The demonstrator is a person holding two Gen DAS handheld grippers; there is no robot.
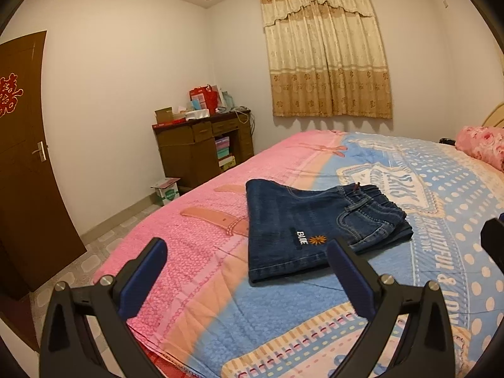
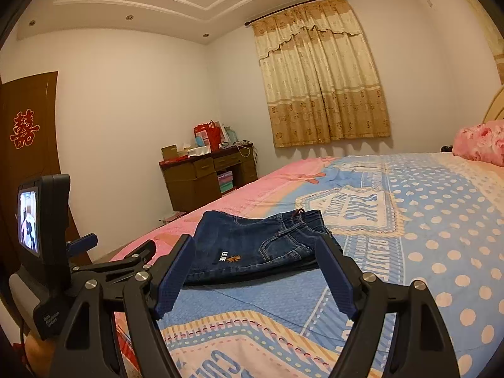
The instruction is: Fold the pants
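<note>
We judge the folding all but finished: our left gripper (image 1: 247,253) hangs with its jaws spread and empty over the pink side of the bed (image 1: 201,252), the pants (image 1: 315,223) lie ahead of it in a compact, flat-looking stack where pink meets blue, and our right gripper (image 2: 255,252) stands wide apart too, holding nothing. Left to right we count one door (image 1: 22,157), one cluttered desk (image 1: 204,141), one pair of pants, one curtain (image 1: 327,56), one floral pillow (image 1: 482,145) and two grippers; at most a final tidying seems left.
</note>
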